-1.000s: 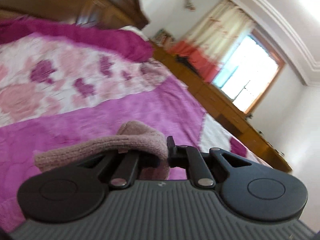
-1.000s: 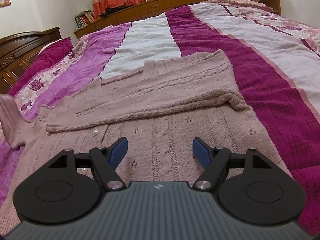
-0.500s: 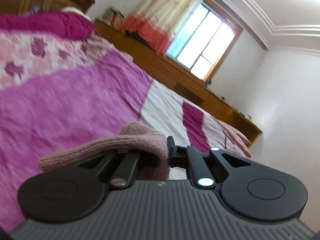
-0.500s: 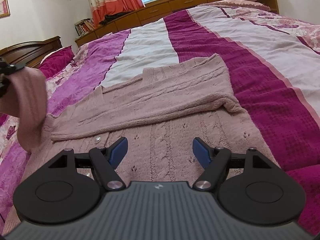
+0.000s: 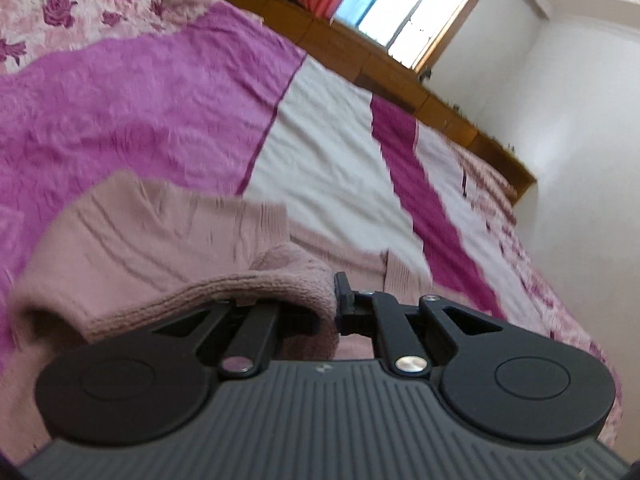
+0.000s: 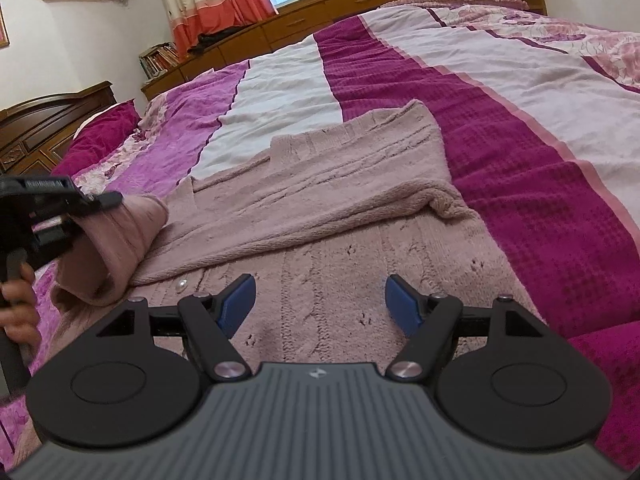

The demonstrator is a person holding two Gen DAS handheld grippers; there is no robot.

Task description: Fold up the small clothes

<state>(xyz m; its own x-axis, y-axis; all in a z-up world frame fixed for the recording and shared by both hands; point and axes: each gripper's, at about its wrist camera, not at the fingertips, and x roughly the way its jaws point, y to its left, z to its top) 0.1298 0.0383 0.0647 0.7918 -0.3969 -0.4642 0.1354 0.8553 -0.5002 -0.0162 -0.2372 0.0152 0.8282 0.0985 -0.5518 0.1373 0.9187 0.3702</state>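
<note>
The right tongs [image 6: 320, 300] are held spread wide over the pink cardigan [image 6: 340, 200], which is laid on the bed [image 6: 520, 128]. Its sleeve [image 5: 280, 276] is clamped in the left tongs [image 5: 334, 300], lifted to their left.

Each hand-held gripper, left [image 5: 334, 300] and right [image 6: 318, 300], has a ribbed grey body, black linkages and silver rivets; the right's pads [image 6: 240, 300] are blue.
</note>
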